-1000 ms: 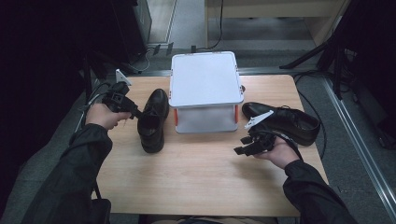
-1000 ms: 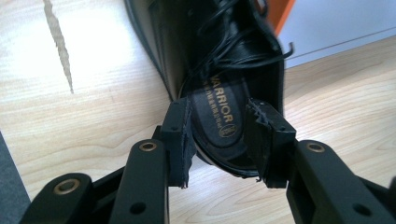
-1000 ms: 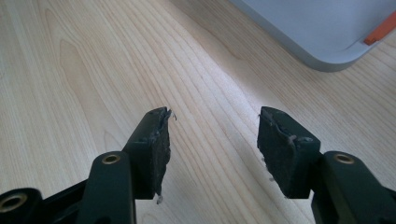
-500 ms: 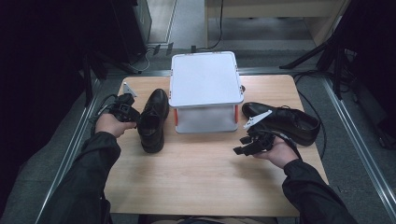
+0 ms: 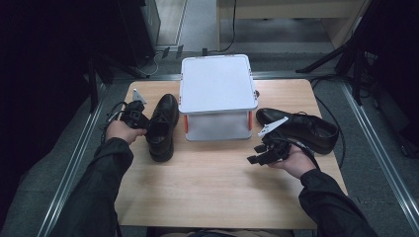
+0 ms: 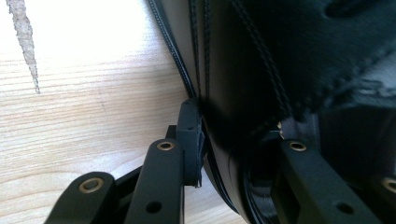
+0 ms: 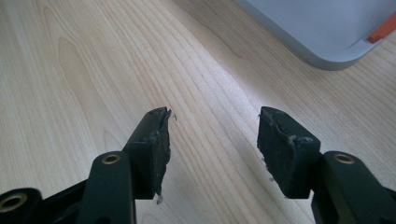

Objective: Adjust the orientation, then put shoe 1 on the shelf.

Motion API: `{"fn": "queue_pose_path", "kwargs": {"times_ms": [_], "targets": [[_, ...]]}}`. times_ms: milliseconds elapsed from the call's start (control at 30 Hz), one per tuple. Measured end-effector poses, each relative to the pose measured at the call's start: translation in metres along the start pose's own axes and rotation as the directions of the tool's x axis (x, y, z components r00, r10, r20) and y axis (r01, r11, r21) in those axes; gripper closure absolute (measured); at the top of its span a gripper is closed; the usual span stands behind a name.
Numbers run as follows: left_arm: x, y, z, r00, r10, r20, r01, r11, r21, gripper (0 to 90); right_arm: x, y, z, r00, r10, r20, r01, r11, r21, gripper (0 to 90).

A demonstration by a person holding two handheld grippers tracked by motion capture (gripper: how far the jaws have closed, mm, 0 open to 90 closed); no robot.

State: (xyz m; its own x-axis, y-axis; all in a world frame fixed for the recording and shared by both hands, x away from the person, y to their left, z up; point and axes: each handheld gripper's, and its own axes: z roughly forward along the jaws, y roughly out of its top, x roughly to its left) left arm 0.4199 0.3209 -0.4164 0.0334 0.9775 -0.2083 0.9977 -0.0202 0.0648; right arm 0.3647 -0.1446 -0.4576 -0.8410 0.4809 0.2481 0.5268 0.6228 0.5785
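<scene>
Fingers of the left gripper have just been closing, and now 1 pad presses the outer wall of the left shoe with the leather collar caught between the 2 jaws, so the hand has dropped from above the table onto that shoe and a lift looks ready. Right gripper waits with jaws spread over bare table, the right shoe just behind it, beside the white box.
</scene>
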Motion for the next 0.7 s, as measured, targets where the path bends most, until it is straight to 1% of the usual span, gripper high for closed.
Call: {"fn": "queue_pose_path", "kwargs": {"times_ms": [33,67,133,300,367,500,567,633,700], "targets": [[0.0005,0.0004,0.0005,1.0000,-0.004,0.002,0.004,1.0000,0.000,73.5,-0.0005,0.0000,0.0000,1.0000,-0.003,-0.001,0.003,1.000,-0.003,44.4],[0.0018,0.0015,0.0008,0.9997,-0.018,0.015,0.018,0.9998,0.008,73.8,-0.0006,0.0000,0.0000,1.0000,-0.003,-0.001,0.003,1.000,-0.003,44.4],[0.0023,0.0018,0.0009,0.9996,-0.022,0.017,0.022,0.9997,0.009,74.7,-0.0007,-0.0002,0.0000,1.0000,0.000,-0.001,0.000,1.000,0.001,44.4],[0.0012,0.0028,0.0007,0.9993,-0.036,0.006,0.036,0.9992,0.019,76.6,-0.0007,-0.0002,-0.0001,1.0000,0.000,-0.001,0.000,1.000,0.000,44.4],[0.0014,0.0033,0.0006,0.9984,-0.055,0.010,0.055,0.9983,0.021,78.6,-0.0005,-0.0004,-0.0004,1.0000,0.001,0.001,-0.001,1.000,0.001,44.4],[0.0023,0.0049,0.0000,0.9976,-0.069,0.010,0.068,0.9971,0.034,80.1,-0.0005,-0.0006,-0.0008,1.0000,0.002,0.001,-0.002,1.000,0.000,44.4],[0.0038,0.0060,-0.0014,0.9967,-0.080,0.005,0.080,0.9959,0.042,81.1,-0.0008,-0.0008,-0.0008,1.0000,0.001,0.002,-0.001,1.000,0.001,44.4],[0.0051,0.0065,-0.0022,0.9969,-0.079,0.001,0.078,0.9958,0.048,81.8,-0.0009,-0.0007,-0.0010,1.0000,0.001,0.002,-0.001,1.000,0.000,44.5],[0.0072,0.0076,-0.0042,0.9957,-0.092,0.000,0.092,0.9946,0.047,83.1,-0.0012,-0.0007,-0.0014,1.0000,0.001,0.001,-0.001,1.000,-0.003,44.5]]}}
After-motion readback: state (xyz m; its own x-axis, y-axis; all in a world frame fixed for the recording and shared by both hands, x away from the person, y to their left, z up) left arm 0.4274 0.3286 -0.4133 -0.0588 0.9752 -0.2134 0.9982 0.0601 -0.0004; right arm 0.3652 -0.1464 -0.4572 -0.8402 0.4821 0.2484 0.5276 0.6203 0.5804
